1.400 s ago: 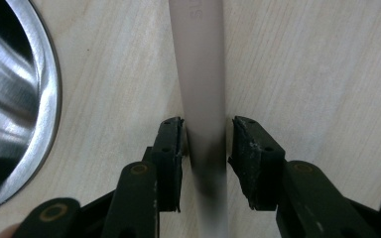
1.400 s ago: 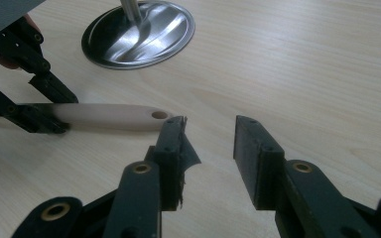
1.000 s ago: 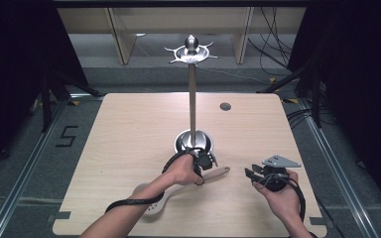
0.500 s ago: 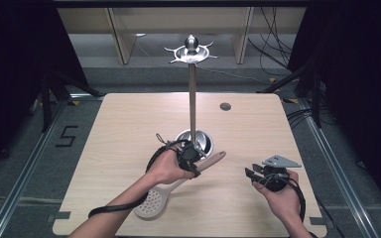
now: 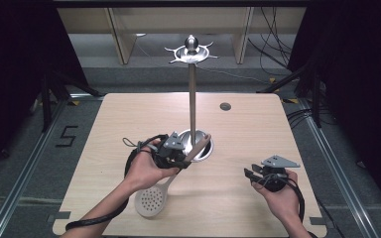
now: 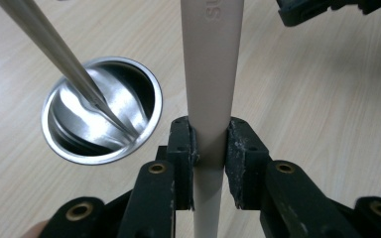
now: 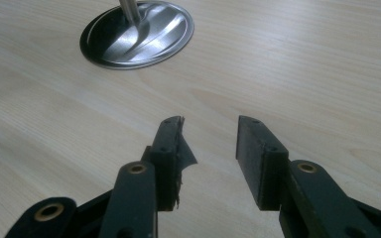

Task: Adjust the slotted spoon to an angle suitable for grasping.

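Left gripper view: skimmer (image 6: 209, 74) head cut off

High view overhead facing forward, gripper views close, sharing stand base (image 5: 198, 145)

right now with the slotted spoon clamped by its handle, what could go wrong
The left hand-held gripper pinches only the smooth handle of the slotted spoon, so the heavy perforated head could swing or slip in the pads. The handle tip sits close to the stand; a knock might tip the stand, since its base is small.
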Demonstrator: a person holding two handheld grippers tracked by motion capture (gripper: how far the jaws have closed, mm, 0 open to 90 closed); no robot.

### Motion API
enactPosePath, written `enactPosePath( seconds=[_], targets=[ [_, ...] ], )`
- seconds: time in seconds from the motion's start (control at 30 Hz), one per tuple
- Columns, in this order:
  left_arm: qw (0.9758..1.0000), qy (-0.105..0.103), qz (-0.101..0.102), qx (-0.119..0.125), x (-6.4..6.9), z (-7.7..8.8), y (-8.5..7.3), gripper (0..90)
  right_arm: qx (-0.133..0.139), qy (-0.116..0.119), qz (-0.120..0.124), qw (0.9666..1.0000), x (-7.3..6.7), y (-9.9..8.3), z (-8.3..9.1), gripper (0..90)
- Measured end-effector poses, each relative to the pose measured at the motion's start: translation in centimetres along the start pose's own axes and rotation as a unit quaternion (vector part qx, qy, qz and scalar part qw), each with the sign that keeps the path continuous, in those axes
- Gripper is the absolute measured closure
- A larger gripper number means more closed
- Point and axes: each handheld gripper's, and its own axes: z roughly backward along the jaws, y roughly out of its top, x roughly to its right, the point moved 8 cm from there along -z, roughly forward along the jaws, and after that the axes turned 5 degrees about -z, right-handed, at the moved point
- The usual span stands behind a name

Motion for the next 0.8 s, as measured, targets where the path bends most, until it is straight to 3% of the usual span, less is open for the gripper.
enactPosePath(
  seconds=[0.07,0.13,0.17,0.33,0.5,0.53,0.8],
  targets=[
    [0.9998,0.002,0.012,0.014,0.1,0.6,0.0,73.3,0.001,0.0,0.001,1.0,0.0,0.0,0.0,62.7],
    [0.9998,0.009,0.007,0.019,-0.1,1.3,0.0,73.3,0.0,0.001,0.0,1.0,0.0,0.0,0.0,62.6],
    [0.9993,0.013,0.015,0.033,-0.1,1.9,0.1,73.3,0.001,0.0,0.001,1.0,0.0,0.0,0.0,62.5],
    [0.9979,0.025,0.026,0.054,-0.4,2.9,-0.1,73.3,-0.001,0.002,-0.001,1.0,-0.1,0.0,0.0,62.3],
    [0.9945,0.033,0.039,0.091,-0.8,4.1,-0.1,73.4,0.004,0.004,0.001,1.0,-0.1,0.0,-0.1,62.0],
    [0.9925,0.036,0.048,0.107,-0.8,4.4,-0.1,73.4,-0.001,0.002,0.003,1.0,-0.1,0.0,0.0,62.0],
    [0.9871,0.06,0.053,0.139,-1.2,5.9,-0.5,73.4,0.003,0.004,-0.002,1.0,-0.2,0.0,-0.1,61.8]
  ],
)
